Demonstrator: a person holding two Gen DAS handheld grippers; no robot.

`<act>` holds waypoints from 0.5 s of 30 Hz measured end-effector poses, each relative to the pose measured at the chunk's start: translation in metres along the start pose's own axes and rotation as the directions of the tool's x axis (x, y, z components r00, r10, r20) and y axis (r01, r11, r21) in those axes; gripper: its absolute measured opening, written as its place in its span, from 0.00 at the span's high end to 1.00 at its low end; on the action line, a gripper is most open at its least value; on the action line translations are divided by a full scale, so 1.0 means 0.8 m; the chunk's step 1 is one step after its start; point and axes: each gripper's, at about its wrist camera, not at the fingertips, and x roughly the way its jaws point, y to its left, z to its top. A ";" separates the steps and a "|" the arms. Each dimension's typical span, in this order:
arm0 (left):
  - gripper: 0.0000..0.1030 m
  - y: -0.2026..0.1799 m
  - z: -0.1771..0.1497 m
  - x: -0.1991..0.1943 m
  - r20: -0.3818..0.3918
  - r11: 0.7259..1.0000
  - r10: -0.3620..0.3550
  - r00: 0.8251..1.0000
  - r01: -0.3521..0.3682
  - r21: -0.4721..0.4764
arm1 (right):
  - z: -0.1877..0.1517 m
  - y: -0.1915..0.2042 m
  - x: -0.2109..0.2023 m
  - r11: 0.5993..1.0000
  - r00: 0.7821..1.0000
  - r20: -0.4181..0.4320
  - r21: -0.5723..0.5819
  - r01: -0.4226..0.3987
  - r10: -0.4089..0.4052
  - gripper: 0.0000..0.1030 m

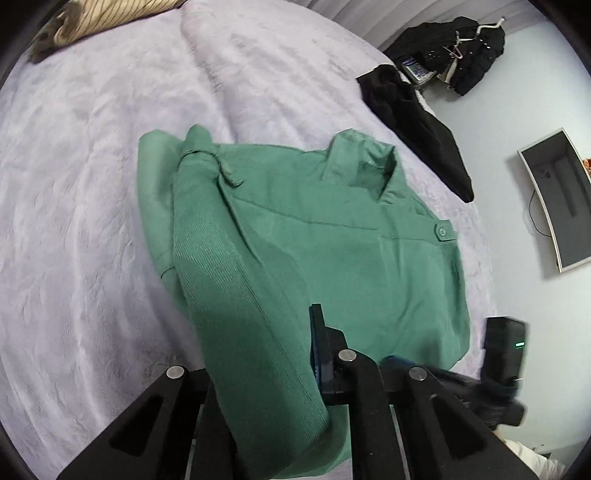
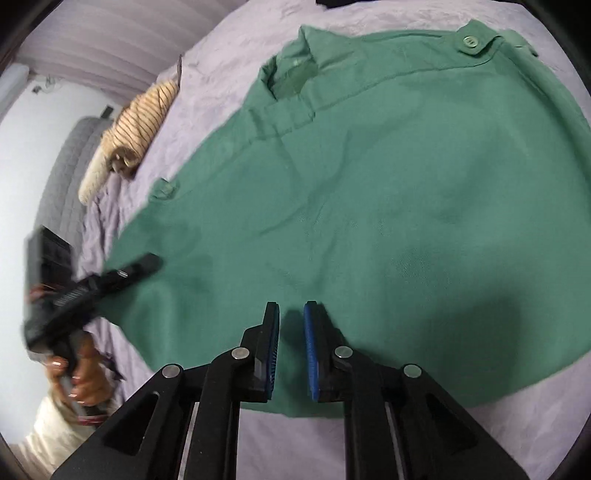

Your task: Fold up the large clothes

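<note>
Left wrist shows green jacket (image 1: 332, 251) back-up, sleeve folded over.

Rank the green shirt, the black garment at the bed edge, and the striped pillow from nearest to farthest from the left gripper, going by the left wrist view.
1. green shirt: its sleeve fold is caught in the left gripper.
2. black garment: upper right, draped over the bed edge.
3. striped pillow: far upper left corner of the bed.

bed (image 1: 92, 184): lilac cover | wall (image 1: 491, 110): pale | mirror (image 1: 557, 199): wall-mounted | curtain (image 2: 110, 48): pleated
</note>
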 end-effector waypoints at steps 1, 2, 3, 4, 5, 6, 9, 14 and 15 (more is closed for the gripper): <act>0.86 -0.019 0.004 -0.004 0.007 1.000 -0.017 1.000 0.017 0.023 | -0.003 -0.002 0.019 0.999 0.999 -0.042 -0.023 0.025 -0.026 0.88; 0.86 -0.037 0.007 -0.010 0.012 0.999 -0.022 1.000 0.021 0.048 | -0.009 -0.006 0.033 0.999 0.997 -0.069 -0.040 0.020 -0.023 0.88; 0.86 -0.061 0.011 -0.010 0.018 0.996 -0.014 1.000 0.013 0.083 | -0.010 -0.006 0.040 0.999 0.998 -0.069 -0.045 0.008 -0.011 0.88; 0.86 -0.087 0.017 -0.010 0.026 0.992 -0.002 1.000 -0.001 0.123 | -0.011 -0.007 0.040 0.999 0.998 -0.067 -0.044 -0.010 0.007 0.88; 0.86 -0.116 0.022 -0.009 0.033 0.986 0.006 0.999 -0.011 0.164 | -0.010 -0.007 0.039 0.999 0.997 -0.066 -0.037 -0.033 0.030 0.88; 0.86 -0.139 0.026 -0.014 0.034 0.979 0.008 0.999 -0.015 0.201 | -0.010 -0.012 0.034 0.998 0.996 -0.062 -0.018 -0.067 0.066 0.88; 0.86 -0.222 0.035 -0.004 0.019 0.942 0.008 1.000 -0.014 0.336 | -0.012 -0.040 0.007 0.977 0.978 -0.035 0.071 -0.201 0.204 0.87; 0.86 -0.351 0.031 0.065 -0.045 0.868 0.026 0.999 0.000 0.497 | -0.022 -0.126 -0.089 0.952 0.961 0.162 0.175 -0.252 0.225 0.87; 0.86 -0.371 0.032 0.088 -0.058 0.866 0.027 0.998 0.006 0.499 | -0.026 -0.147 -0.106 0.950 0.958 0.196 0.195 -0.245 0.207 0.87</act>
